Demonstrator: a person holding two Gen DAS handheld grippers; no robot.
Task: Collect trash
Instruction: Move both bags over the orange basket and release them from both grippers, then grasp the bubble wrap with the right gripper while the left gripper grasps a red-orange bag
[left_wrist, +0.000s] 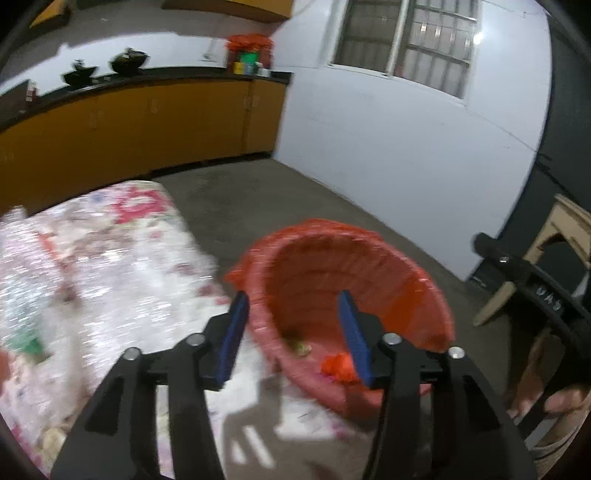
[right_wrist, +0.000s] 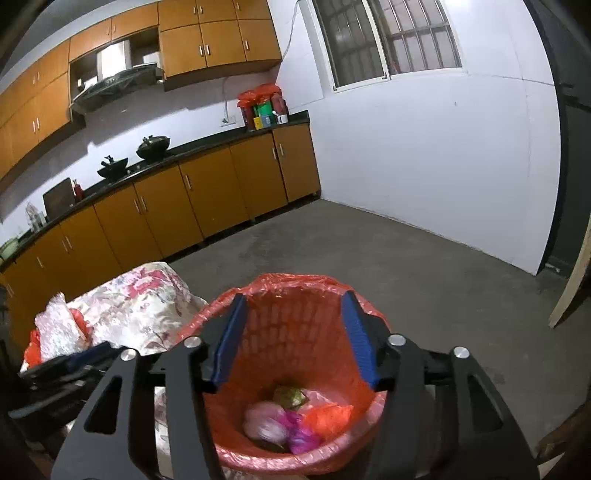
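Plastic lattice basket, glossy red liner; rough concrete floor.

White walls, barred window, orange cabinets, concrete floor

left gripper is angled downward, its blue pads parted with nothing between them — the jaws stand apart. right gripper tilts down too, blue pads spread and empty (its black frame also shows at the left view's right edge, fingertips of a hand curled beneath it).
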